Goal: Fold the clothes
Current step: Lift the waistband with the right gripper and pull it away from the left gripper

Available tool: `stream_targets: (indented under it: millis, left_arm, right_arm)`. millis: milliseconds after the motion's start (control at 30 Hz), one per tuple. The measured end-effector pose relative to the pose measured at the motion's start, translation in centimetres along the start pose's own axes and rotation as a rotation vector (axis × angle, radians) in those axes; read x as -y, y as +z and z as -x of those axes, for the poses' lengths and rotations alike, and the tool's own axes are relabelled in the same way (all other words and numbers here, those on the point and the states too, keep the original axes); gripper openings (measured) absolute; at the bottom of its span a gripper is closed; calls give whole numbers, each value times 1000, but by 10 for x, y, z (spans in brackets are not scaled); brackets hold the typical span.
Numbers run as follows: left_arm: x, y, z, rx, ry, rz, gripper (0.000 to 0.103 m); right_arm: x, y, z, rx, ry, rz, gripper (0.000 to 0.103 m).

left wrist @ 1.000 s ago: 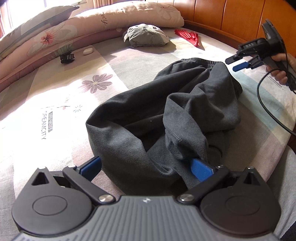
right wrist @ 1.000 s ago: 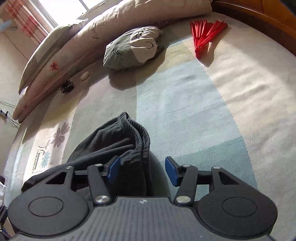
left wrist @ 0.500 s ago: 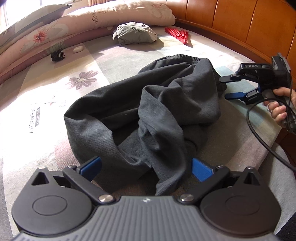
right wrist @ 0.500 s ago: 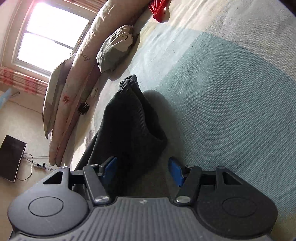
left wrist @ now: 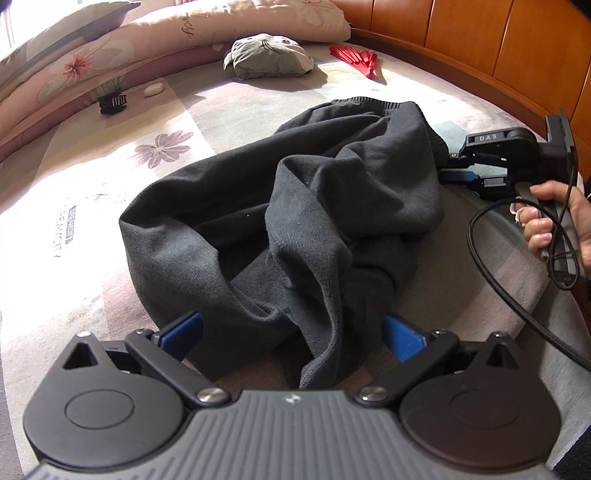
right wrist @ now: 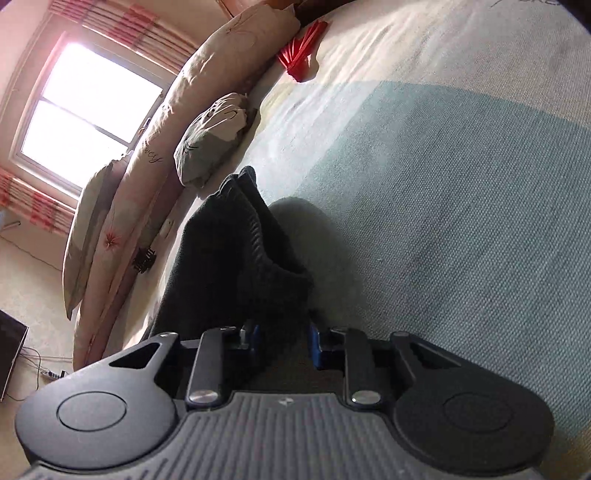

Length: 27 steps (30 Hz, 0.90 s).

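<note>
A dark grey knit garment [left wrist: 295, 221] lies crumpled on the patterned bedspread [left wrist: 92, 192]. My left gripper [left wrist: 291, 332] is open at its near edge, and a hanging fold sits loosely between the blue fingers [left wrist: 181, 328]. My right gripper [left wrist: 448, 166], held by a hand [left wrist: 554, 221], is at the garment's far right side. In the right wrist view the right gripper [right wrist: 283, 338] has its pads [right wrist: 314, 341] drawn in on the ribbed hem of the garment [right wrist: 229, 251], with fabric between them.
A grey cat-face cushion [left wrist: 269, 55], a red folding fan [left wrist: 354, 59], a black hair clip [left wrist: 112, 103] and a small white object [left wrist: 153, 88] lie near the floral pillows [left wrist: 184, 29]. A wooden headboard [left wrist: 498, 48] curves along the right. A black cable [left wrist: 498, 277] trails from the right gripper.
The right gripper's fingers have closed from wide open onto the garment's ribbed hem and moved in against it. The left gripper stays open and has shifted little.
</note>
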<state>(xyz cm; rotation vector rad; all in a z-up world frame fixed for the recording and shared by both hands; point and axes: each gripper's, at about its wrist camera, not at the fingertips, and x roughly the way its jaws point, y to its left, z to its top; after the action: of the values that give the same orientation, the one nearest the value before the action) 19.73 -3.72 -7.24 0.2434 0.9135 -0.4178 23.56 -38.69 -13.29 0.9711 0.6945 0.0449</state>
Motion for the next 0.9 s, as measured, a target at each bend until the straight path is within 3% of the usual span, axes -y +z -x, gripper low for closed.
stream_targets:
  millis: [100,367,500,600,733,900]
  left_arm:
    - [-1,-1,4,11,-6,1,102]
    - [-6,-6,11,22,6,0,102]
    - [-11,-5,11,24,19,3,102]
    - [-11,-4,8,18,17,1,102]
    - [-8,-2,4,6,15,-7,102]
    - [-2,-1,2,-8,16,-17,102]
  right_arm:
    - [-4,10,-14,19,15,-60,26]
    - [-4,11,-11,55,42,-33,33]
    - [-10,12,7,91,-3,91,53]
    - [-27,13,9,117,-74,299,81]
    - [-37,26,-13,101,-101,503,83]
    - [-40,53,-43,43,-2,570,85]
